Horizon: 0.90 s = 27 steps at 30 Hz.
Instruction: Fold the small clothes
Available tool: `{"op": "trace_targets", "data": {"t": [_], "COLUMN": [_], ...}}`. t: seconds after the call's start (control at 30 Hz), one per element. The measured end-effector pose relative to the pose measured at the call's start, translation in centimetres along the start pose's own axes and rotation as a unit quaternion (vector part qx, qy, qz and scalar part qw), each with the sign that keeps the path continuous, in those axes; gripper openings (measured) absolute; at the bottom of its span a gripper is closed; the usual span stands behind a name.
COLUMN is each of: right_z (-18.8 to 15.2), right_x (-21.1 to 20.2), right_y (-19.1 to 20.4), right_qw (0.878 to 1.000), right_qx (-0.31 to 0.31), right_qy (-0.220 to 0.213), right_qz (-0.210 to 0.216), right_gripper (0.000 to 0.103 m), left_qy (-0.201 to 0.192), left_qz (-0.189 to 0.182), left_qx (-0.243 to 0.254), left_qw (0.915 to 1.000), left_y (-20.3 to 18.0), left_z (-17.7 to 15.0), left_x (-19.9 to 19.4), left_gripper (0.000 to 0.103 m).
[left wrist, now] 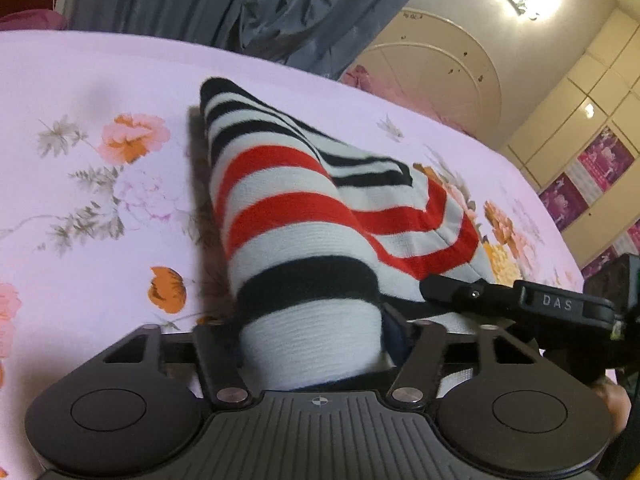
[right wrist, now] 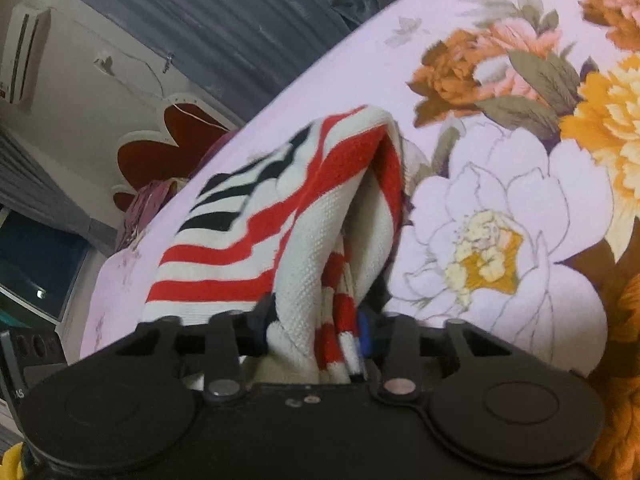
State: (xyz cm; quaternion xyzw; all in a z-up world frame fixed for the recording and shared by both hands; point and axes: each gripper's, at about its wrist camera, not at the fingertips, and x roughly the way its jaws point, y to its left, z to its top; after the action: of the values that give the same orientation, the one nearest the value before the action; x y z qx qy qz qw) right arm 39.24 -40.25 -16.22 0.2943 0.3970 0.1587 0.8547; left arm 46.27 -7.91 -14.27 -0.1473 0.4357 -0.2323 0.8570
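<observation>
A small knit garment with red, black and white stripes (left wrist: 280, 208) lies partly on the pink flowered bedsheet (left wrist: 100, 80). My left gripper (left wrist: 316, 344) is shut on its near edge and lifts it, so the cloth rises into a fold toward the far end. In the right wrist view the same striped garment (right wrist: 312, 216) is bunched between the jaws of my right gripper (right wrist: 320, 344), which is shut on it. The right gripper's black body (left wrist: 520, 300) shows at the right in the left wrist view, close beside the cloth. The fingertips are hidden by cloth.
The bedsheet (right wrist: 500, 200) with large orange and white flowers spreads around the garment. Grey curtains (left wrist: 240, 0) hang beyond the bed's far edge. Cream wardrobe doors (left wrist: 592, 92) stand at the right. An air conditioner (right wrist: 24, 52) hangs on the wall.
</observation>
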Motion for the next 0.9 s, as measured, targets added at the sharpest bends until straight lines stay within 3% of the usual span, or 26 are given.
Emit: {"op": "trace_targets", "data": {"t": [0.17, 0.37, 0.7, 0.9], "right_z": [0.1, 0.0, -4.1, -7.3], "right_x": [-1.4, 0.0, 8.3, 14.2], "right_y": [3.6, 9.9, 21.7, 27.4], "right_qw": [0.999, 0.997, 0.994, 0.994], "right_qx": [-0.032, -0.061, -0.081, -0.092], "right_qy": [-0.027, -0.029, -0.017, -0.009], "right_qz": [0.012, 0.042, 0.069, 0.062], "right_gripper": [0.033, 0.033, 0.033, 0.033], "left_qy": [-0.029, -0.062, -0.087, -0.080], "left_qz": [0.001, 0.022, 0.050, 0.062], "left_qx": [0.014, 0.019, 0.000, -0.005], "left_qw": [0.9995, 0.9977, 0.9949, 0.9949], "left_y": [0.0, 3.5, 17.1, 25.7], "left_z": [0.6, 1.9, 1.5, 1.1], "left_x": [-3.0, -9.3, -19.3, -21.8], "left_gripper": [0.049, 0.049, 0.049, 0.049]}}
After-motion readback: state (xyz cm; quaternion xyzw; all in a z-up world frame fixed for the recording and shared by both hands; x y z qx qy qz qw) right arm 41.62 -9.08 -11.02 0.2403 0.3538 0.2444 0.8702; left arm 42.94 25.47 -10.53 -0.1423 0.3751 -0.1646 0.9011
